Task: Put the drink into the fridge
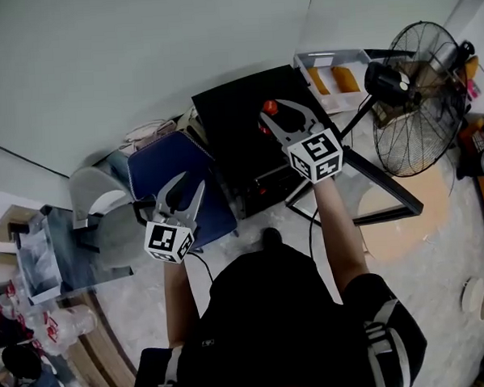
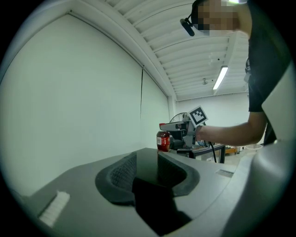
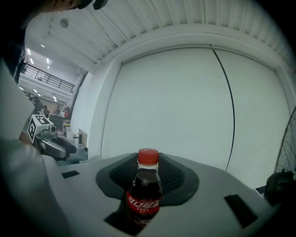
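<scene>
The right gripper [image 1: 280,110] is clamped at a middling width on a small cola bottle [image 3: 144,196], which stands upright between its jaws just above centre of the head view, over the black cabinet [image 1: 229,108] that I take for the fridge. From above I cannot make out whether its door is open. The left gripper [image 1: 185,187], lower left of centre in that view, has its jaws wide apart with nothing between them.

The bottle looks like clear plastic, filled nearly to the neck with dark drink and closed by a red cap [image 3: 148,157]. I would judge it moderately heavy for its size, and fairly stiff while sealed and full, so a firm squeeze should not crush it. Its wall is smooth and round, though, so it could twist or slide in the pads if held loosely. The hold sits low on the body, at or under the label, which seems the sensible place: the widest, straightest part, away from the tapering shoulder.

The red label [image 3: 143,202] carries white script in the Coca-Cola style, apparently Chinese characters, too small for me to spell out. The cube [image 1: 315,156] on the right gripper shows only black-and-white square patterns, no words. I can read no other writing, not even around the fan [image 1: 419,98] at upper right
</scene>
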### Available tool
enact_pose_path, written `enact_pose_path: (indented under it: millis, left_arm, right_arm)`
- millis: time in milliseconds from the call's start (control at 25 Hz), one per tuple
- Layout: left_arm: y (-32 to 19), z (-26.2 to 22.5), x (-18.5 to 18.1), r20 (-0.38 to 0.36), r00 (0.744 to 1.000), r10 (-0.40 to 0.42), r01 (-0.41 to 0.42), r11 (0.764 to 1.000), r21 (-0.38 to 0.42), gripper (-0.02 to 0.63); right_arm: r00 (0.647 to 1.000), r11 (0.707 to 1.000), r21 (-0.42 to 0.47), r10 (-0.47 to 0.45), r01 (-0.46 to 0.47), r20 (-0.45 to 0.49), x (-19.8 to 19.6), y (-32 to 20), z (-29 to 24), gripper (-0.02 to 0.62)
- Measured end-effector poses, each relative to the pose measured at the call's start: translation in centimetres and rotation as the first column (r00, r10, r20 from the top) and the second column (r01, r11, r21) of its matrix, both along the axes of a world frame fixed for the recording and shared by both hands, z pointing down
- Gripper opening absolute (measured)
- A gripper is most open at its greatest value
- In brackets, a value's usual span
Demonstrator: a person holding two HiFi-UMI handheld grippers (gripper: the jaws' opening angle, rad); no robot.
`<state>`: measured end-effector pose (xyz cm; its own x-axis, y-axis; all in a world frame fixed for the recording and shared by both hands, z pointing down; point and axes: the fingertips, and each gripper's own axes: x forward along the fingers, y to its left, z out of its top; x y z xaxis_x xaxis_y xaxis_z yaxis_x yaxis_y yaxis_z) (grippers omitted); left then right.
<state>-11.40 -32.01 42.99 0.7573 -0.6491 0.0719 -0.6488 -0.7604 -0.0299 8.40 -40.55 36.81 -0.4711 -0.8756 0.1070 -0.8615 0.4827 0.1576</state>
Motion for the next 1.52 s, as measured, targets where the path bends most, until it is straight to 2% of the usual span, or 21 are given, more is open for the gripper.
enact_pose_path:
  millis: [480,840,1120,1280,1520]
  left_arm:
    - [4.7,0.2,-2.4,0.018,0.996,0.089,-0.089,0.996,-0.005,0.141]
    - [8.1,1.4,-1.4,0.039,0.98,0.197,-0.196,0.98,-0.026,0.141]
    - [9.9,2.5,-0.1,0.036,0.97,0.242,-0.24,0.97,-0.048,0.14]
    - [10.2,2.6,0.9,0.044,0.968,0.247,-0.245,0.968,-0.051,0.14]
    - [10.3,3.1,2.9,0.073,0.971,0.229,-0.225,0.972,-0.063,0.137]
  right_arm:
    - [0.993,0.993,0.018,0.12,-0.12,0.009,0.0,6.6,-0.5,0.138]
    - [0.975,0.975,0.008,0.223,-0.223,0.007,1.9,12.5,1.4,0.138]
    - [0.959,0.958,-0.015,0.285,-0.285,-0.011,3.4,16.3,4.4,0.138]
    - [0.957,0.956,-0.036,0.291,-0.29,-0.002,4.4,17.7,6.3,0.137]
    - [0.968,0.967,-0.057,0.25,-0.249,0.006,5.9,18.1,9.9,0.137]
